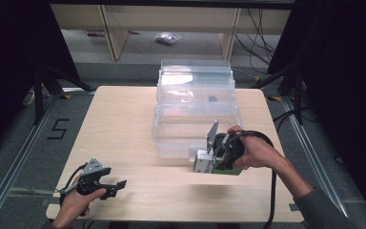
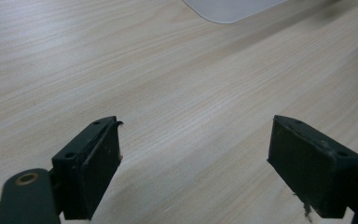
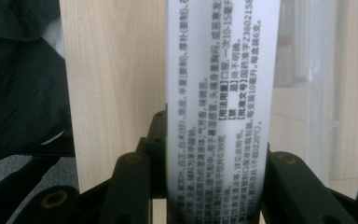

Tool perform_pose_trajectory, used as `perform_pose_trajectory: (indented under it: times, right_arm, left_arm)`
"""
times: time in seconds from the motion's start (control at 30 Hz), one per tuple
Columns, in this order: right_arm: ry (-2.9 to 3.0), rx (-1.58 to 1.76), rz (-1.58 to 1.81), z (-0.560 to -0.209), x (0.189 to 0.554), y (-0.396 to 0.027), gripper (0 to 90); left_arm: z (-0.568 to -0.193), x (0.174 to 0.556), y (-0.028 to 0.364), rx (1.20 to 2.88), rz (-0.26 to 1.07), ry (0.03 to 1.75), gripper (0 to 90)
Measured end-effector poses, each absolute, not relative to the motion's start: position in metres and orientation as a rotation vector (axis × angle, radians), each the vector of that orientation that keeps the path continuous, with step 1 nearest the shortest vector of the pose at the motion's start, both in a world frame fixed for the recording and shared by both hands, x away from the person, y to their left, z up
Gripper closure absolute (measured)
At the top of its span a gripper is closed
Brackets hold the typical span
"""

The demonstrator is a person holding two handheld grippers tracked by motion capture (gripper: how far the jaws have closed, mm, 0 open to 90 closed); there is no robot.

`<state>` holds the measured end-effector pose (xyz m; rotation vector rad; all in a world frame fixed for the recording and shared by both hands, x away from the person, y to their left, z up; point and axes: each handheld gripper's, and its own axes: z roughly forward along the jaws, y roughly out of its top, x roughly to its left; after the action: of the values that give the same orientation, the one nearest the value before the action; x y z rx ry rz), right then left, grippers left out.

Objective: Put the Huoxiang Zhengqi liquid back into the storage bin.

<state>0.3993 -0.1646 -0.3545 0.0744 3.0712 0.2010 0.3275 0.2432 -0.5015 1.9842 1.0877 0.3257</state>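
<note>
The right gripper [image 1: 208,161] pinches a light, stiff, crushable cardboard medicine box [image 3: 221,112] by its flat sides, just off the clear bin's [image 1: 195,102] six o'clock edge, while the left gripper [image 1: 114,187] rests spread.

Clear plastic storage box [image 1: 195,112] occupying table's [image 1: 124,119] far-centre stretch, blocking passage there. Left half of table lying open up to left edge. Near edge strip staying open between left gripper [image 1: 116,185] and right gripper [image 1: 208,162], which is carrying medicine carton [image 1: 205,161] just before box's near wall.
</note>
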Motion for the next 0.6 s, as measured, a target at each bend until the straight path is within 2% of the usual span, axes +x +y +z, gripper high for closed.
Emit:
perform_pose_trajectory:
  times: [0.6]
  right_arm:
    - [3.039, 0.157, 0.178, -0.319, 0.423, -0.174, 65.0]
  left_arm:
    - [-0.502, 0.327, 0.243, 1.984, 0.326, 1.089, 16.0]
